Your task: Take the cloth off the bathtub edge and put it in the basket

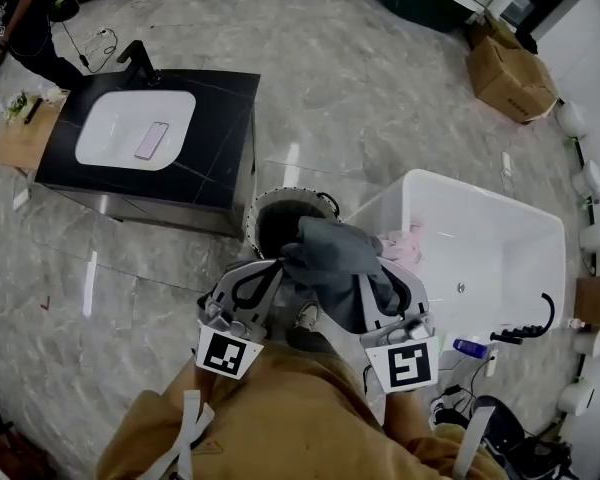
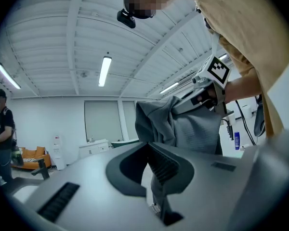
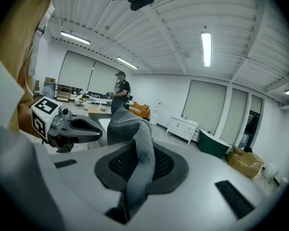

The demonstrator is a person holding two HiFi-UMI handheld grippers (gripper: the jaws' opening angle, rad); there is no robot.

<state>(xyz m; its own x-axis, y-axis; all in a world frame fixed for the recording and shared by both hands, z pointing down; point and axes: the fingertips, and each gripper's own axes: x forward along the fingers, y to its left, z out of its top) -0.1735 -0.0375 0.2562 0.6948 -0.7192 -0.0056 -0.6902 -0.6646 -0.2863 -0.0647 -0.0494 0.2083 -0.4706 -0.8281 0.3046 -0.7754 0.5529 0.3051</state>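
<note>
grey cloth is bunched between my left gripper and right gripper; both pinch it, by the basket.

cloth above basket | basket between sink counter left, bathtub right | phone in basin

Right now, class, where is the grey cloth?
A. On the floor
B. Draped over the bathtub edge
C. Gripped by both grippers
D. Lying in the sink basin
C: the grey cloth hangs between the left gripper and the right gripper. Each gripper view shows its fingers shut on a fold of it, off the bathtub and near the basket.
</note>
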